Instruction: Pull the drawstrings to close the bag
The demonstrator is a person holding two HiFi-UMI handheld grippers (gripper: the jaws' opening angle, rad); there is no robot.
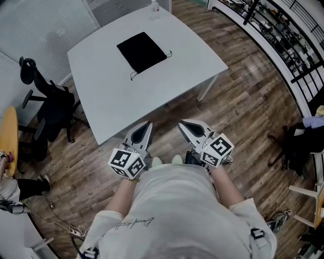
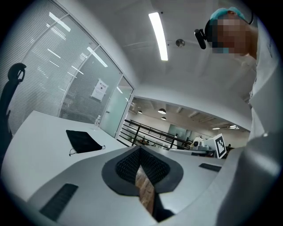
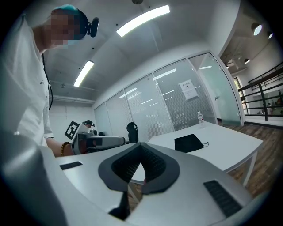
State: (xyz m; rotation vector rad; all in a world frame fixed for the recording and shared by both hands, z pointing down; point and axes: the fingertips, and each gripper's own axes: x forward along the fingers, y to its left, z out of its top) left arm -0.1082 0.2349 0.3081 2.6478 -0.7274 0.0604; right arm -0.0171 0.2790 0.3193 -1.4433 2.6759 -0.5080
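A flat black drawstring bag (image 1: 142, 51) lies on the white table (image 1: 116, 96), its thin strings trailing at the near-left and right corners. The bag also shows small in the left gripper view (image 2: 83, 141) and in the right gripper view (image 3: 188, 143). Both grippers are held close to my body, well short of the table's near edge. My left gripper (image 1: 148, 124) is shut with nothing between its jaws. Beside it my right gripper (image 1: 182, 124) is also shut and empty. Neither gripper touches the bag.
A small clear bottle (image 1: 155, 6) stands at the table's far edge. A black office chair (image 1: 48, 96) sits left of the table. A railing (image 1: 283, 35) runs along the right. Wooden floor (image 1: 243, 106) lies between me and the table.
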